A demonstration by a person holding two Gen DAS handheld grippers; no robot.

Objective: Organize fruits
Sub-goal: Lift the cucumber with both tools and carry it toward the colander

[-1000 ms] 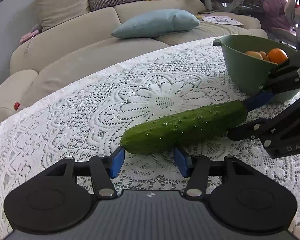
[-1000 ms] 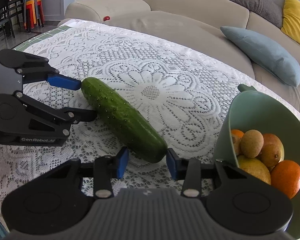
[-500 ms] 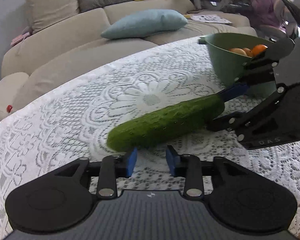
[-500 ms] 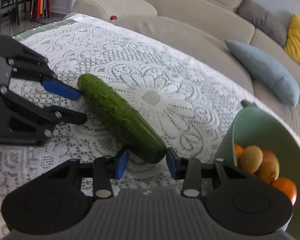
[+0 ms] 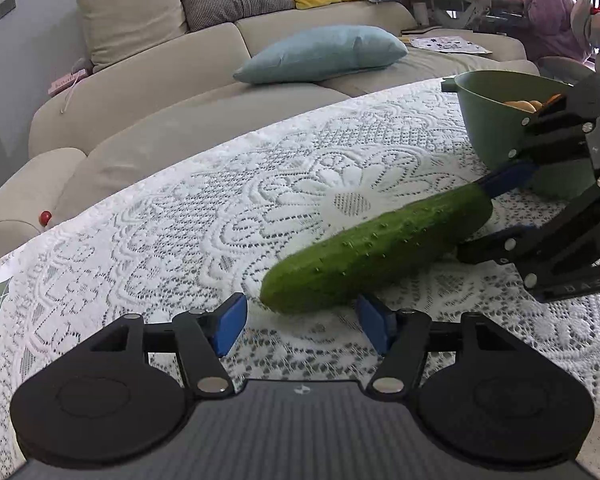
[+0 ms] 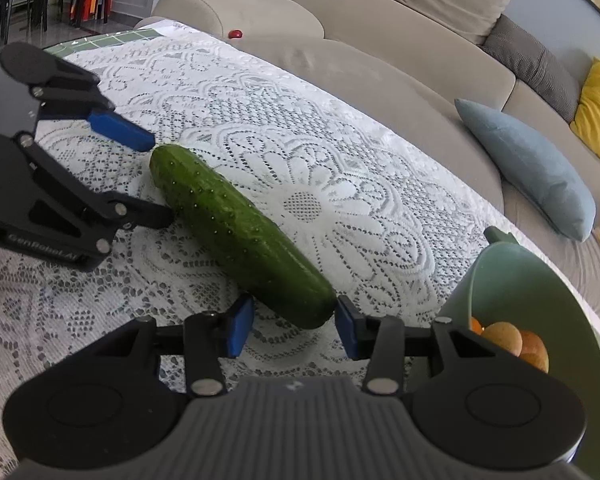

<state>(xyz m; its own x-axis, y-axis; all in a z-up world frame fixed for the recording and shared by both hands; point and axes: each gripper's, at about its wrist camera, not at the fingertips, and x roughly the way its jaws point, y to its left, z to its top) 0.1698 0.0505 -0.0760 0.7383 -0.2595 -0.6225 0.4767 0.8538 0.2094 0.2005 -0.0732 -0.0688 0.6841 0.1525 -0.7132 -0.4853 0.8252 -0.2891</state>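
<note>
A long green cucumber (image 5: pixel 380 256) (image 6: pixel 240 232) lies across the white lace tablecloth (image 5: pixel 180 240). My left gripper (image 5: pixel 302 322) (image 6: pixel 160 182) stands at one end of it. Its jaws are opening, and the blue pads (image 5: pixel 230 322) stand clear of the tip between them. At the other end, my right gripper (image 6: pixel 294 324) (image 5: pixel 472 218) has its pads (image 6: pixel 346 332) against the cucumber, with the jaws easing slightly wider. Beside the right gripper, a green bowl (image 6: pixel 472 280) (image 5: pixel 496 132) holds oranges and other round fruit (image 6: pixel 504 338).
A beige sofa (image 5: pixel 160 92) with a blue cushion (image 5: pixel 320 52) runs behind the table's far edge. A small red ball (image 5: pixel 45 216) lies on the sofa. A person (image 5: pixel 544 4) sits at a desk at the far right.
The left jaws narrowed near the cucumber's tip half a second ago and now stand wide apart. The right gripper has rolled a little and stays at the cucumber's other end.
</note>
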